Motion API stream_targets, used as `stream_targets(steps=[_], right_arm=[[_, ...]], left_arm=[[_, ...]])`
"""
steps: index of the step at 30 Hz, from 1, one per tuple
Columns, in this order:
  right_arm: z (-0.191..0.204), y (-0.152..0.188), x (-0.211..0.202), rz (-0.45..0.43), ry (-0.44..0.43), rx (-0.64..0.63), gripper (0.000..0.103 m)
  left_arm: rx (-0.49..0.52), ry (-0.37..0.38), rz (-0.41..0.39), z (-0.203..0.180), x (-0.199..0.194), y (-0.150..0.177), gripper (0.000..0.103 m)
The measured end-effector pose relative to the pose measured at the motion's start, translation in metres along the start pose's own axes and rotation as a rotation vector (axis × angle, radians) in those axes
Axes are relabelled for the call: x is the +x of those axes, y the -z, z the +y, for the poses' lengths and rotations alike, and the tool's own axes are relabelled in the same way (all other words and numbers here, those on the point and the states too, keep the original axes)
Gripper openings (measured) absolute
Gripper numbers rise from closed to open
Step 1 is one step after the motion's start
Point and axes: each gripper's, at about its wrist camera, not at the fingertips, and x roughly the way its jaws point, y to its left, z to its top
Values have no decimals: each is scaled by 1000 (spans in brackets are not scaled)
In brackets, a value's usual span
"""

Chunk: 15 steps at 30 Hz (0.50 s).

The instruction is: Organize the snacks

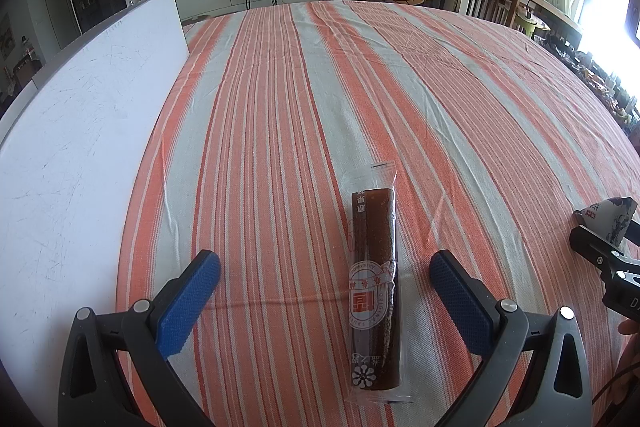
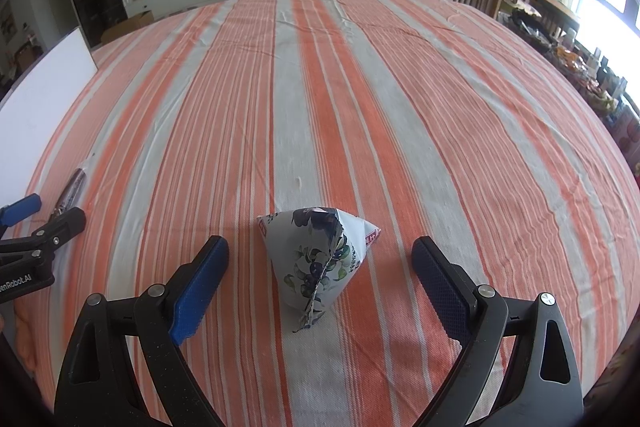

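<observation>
Striped cloth (image 1: 280, 107), edges cut off

The long snack bar (image 1: 375, 291) carried a round seal whose rim lettering appeared to read "ORIGINAL FRUIT", seen upside down, with Chinese characters along the wrapper too small to make out. In the right wrist view, the left tool (image 2: 24, 259) bore white print reading "enRobot.AI", its start cut off. The pyramid snack packet (image 2: 320, 259) showed small red labels, unreadable.

Woven matt tablecloth (image 1: 280, 107); glossy clear plastic snack wrapper (image 1: 374, 267)
</observation>
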Motion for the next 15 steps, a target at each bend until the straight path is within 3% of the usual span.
stream_targets(steps=[15], right_arm=[[1, 3, -1, -1, 3, 2, 95]], left_arm=[[0, 0, 0, 0, 0, 0, 103]])
